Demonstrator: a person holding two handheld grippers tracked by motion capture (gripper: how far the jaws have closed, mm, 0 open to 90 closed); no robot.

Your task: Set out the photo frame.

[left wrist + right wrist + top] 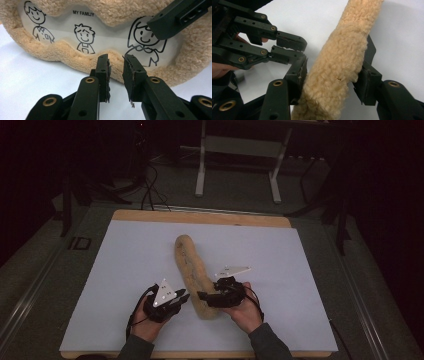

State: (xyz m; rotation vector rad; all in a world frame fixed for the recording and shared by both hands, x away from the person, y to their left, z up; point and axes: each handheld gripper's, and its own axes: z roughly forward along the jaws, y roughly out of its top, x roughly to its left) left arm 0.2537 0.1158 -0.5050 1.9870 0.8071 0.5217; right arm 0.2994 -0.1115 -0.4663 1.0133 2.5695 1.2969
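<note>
A long tan fleecy plush frame (pixel 191 267) lies on the white mat (pixel 125 270), running from the middle toward the front. In the left gripper view its clear window (pixel 82 27) shows cartoon people and the words "MY FAMLIY". My right gripper (pixel 332 75) grips the near end of the plush frame (pixel 342 55), one pad pressing on each side. My left gripper (pixel 116 62) stands open by a narrow gap just in front of the frame's lower rim, with nothing between its pads. In the high view the left gripper (pixel 184 298) and right gripper (pixel 202 296) face each other across the frame's near end.
The mat covers a wooden table (pixel 200 216) and is bare to the left, right and back of the frame. Beyond the table stand a grey metal stand (pixel 240 150) and loose cables (pixel 150 190) on the dark floor.
</note>
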